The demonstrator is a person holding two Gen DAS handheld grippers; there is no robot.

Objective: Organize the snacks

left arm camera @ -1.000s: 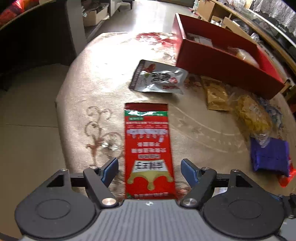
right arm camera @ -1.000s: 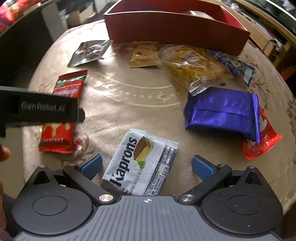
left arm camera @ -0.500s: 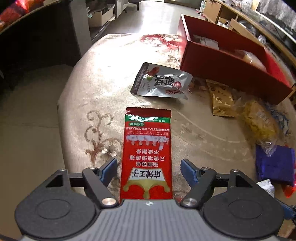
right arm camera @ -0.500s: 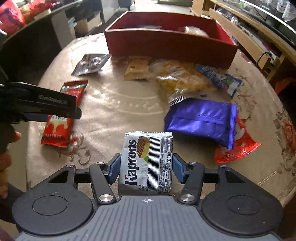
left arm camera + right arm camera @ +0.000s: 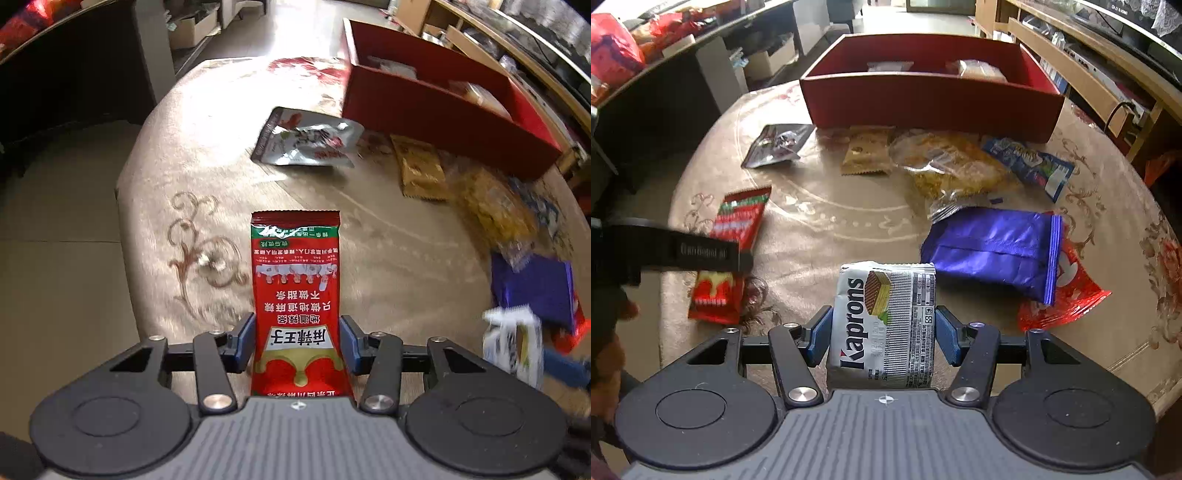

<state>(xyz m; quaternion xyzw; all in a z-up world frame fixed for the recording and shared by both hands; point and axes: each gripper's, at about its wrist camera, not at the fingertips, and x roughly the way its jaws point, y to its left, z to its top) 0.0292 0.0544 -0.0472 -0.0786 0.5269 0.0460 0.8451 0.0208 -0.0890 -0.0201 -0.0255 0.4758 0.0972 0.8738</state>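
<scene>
The round table [image 5: 849, 221], under a beige cloth with scrollwork, stood in a room of shelves and cabinets, and the red box [image 5: 931, 99] sat at its far side. My left gripper [image 5: 297, 341] had both blue pads pressed against a long red sachet [image 5: 295, 295], on the near side of the table from that box. My right gripper [image 5: 884, 332] was clamped on a white Kaprons wafer pack [image 5: 884, 325], also well short of the box. Just in front of the box lay a silver pouch [image 5: 777, 146], a gold packet [image 5: 866, 153] and a clear bag of yellow snacks [image 5: 953, 166]. A purple pack [image 5: 993, 251] lay nearer me, partly over a red wrapper [image 5: 1071, 295].
</scene>
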